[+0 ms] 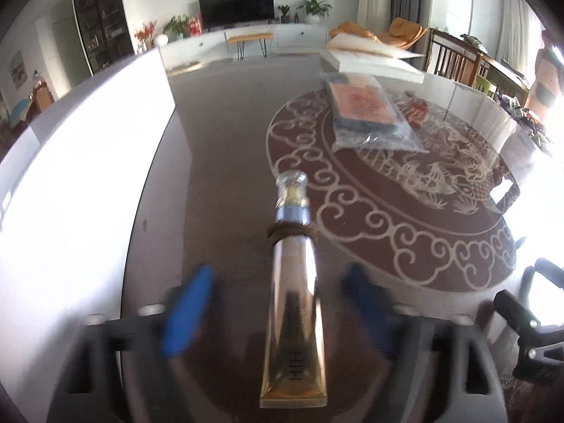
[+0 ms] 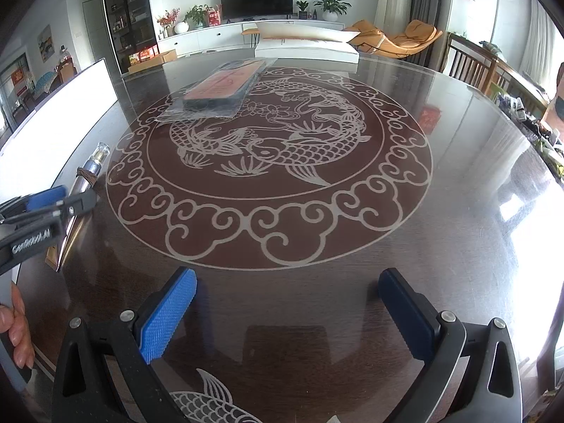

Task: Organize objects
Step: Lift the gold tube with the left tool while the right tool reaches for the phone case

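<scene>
lying flat on the desk [image 2: 440, 211] just beside the scrolled rim of the round fish medallion [image 2: 268, 162], the gold cosmetic tube [image 1: 294, 317] sits between the blue pads [image 1: 185, 317] of the left tool [image 1: 282, 317], which stand spread well clear of it on both sides, touching nothing. so the tube reads as set down, not gripped; no container or sorted group shows near it, so whether this is its final place i cannot tell. left to handle, by my reckoning, are the flat packet in clear plastic [image 1: 366, 109] lying across the far rim of the medallion, a small red item [image 1: 417, 112] just beyond that packet, and the white box [image 1: 370, 61] past the medallion's far side.

the tube's long axis runs straight away from the left tool, roughly along the medallion's rim. its flat crimped end points back at the tool, its clear cap [image 1: 292, 185] points away toward the far side, and a brown band [image 1: 290, 234] wraps its neck.

the right tool [image 2: 287, 312] hovers near the medallion's near rim, pads wide apart and empty.
</scene>
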Demonstrator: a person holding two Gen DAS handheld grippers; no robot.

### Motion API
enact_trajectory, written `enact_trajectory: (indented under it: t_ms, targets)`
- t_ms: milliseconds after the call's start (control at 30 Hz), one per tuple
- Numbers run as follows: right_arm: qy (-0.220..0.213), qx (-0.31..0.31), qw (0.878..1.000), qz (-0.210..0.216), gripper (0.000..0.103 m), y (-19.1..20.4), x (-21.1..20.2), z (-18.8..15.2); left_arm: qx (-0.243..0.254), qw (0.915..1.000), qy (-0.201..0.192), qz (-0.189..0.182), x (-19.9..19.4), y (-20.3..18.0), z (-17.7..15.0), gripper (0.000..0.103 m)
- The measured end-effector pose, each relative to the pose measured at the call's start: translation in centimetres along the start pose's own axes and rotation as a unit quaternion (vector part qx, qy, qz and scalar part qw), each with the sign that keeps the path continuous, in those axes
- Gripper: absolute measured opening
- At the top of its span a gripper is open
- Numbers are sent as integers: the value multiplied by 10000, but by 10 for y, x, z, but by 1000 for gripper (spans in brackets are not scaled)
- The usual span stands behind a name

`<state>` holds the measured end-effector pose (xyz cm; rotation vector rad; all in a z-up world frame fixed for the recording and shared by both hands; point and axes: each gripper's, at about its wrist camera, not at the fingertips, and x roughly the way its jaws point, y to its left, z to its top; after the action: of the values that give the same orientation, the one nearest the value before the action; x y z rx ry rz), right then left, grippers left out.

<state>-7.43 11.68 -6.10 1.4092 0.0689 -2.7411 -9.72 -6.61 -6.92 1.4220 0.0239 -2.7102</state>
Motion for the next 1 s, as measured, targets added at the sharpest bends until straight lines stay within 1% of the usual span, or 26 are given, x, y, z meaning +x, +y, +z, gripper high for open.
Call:
enact_trajectory:
  t_ms: [33, 133, 333, 500, 600, 667, 733, 833, 867, 933, 967, 1000]
  targets:
    - [0, 0, 10000, 0, 103, 0, 0, 0, -102, 9999, 58, -96, 2, 3, -1, 98]
    - [-1, 1, 10000, -2, 103, 0, 0, 0, 27, 9999, 110, -85, 4, 0, -3, 103]
    - [-1, 4, 10000, -4, 103, 0, 0, 0, -74, 9998, 182, -34, 3, -1, -6, 103]
    - [-3, 5, 10000, -8, 103, 0, 0, 0, 4, 10000, -28, 6, -3, -1, -12, 103]
    - [-2, 6, 10000, -9, 103, 0, 0, 0, 235, 9995, -154, 127, -6, -5, -13, 103]
    - [-3, 7, 10000, -9, 103, 0, 0, 0, 188, 9997, -128, 60, -5, -3, -12, 103]
    - [-2, 7, 10000, -7, 103, 0, 0, 0, 29, 9999, -49, -151, -2, 5, -11, 103]
    - [56, 3, 10000, 48, 103, 0, 0, 1, 40, 9999, -55, -134, 0, 5, -8, 103]
    - [88, 94, 9998, 167, 103, -3, -1, 4, 37, 9999, -53, -138, 0, 5, -8, 103]
    - [-61, 441, 9975, 547, 103, -11, -6, 18, 36, 9999, -50, -140, 0, 5, -8, 103]
    - [-165, 534, 9965, 628, 103, -13, -8, 31, 37, 9999, -49, -138, 0, 5, -8, 103]
    - [-235, 558, 9961, 640, 103, -12, -8, 52, 37, 9999, -49, -138, 0, 5, -8, 103]
